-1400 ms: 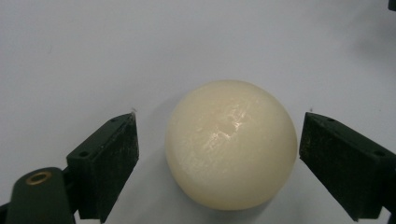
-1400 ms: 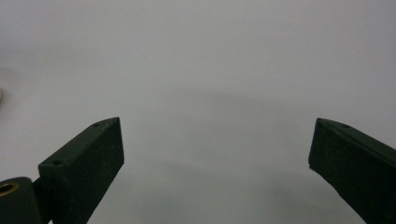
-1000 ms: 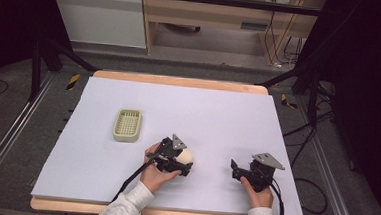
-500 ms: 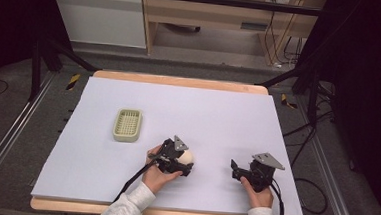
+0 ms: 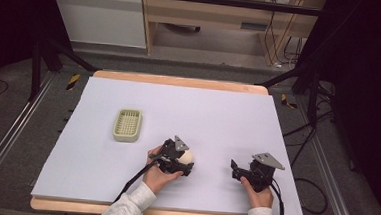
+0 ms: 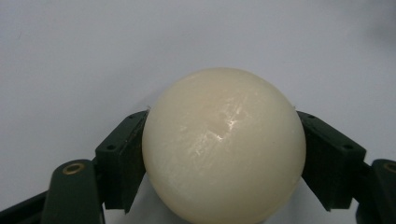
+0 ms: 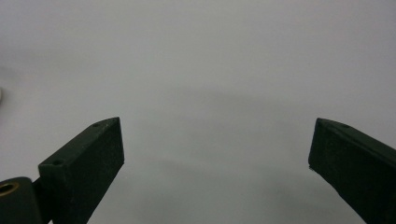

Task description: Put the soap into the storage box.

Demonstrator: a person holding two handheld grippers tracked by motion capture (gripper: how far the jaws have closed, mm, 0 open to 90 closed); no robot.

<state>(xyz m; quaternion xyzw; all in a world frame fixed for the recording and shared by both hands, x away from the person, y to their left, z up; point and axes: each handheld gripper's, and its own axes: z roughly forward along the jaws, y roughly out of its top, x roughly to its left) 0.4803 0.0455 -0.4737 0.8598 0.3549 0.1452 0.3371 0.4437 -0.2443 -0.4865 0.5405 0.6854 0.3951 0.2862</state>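
Barely anything's moved, left gripper (image 6: 223, 154) still clamped on the cream ball (image 6: 223, 144).
Right gripper (image 7: 217, 154) rests nearby on the table (image 5: 218, 114), jaws wide apart.

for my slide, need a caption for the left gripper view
Left gripper shut on a cream ball over the white table.

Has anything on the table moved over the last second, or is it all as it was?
Almost nothing moved. The left gripper stays clamped on the cream-coloured smooth ball, at most edging slightly right. The right gripper stays open above the pale lilac table cover, and the small pale-green slatted tray has not moved.
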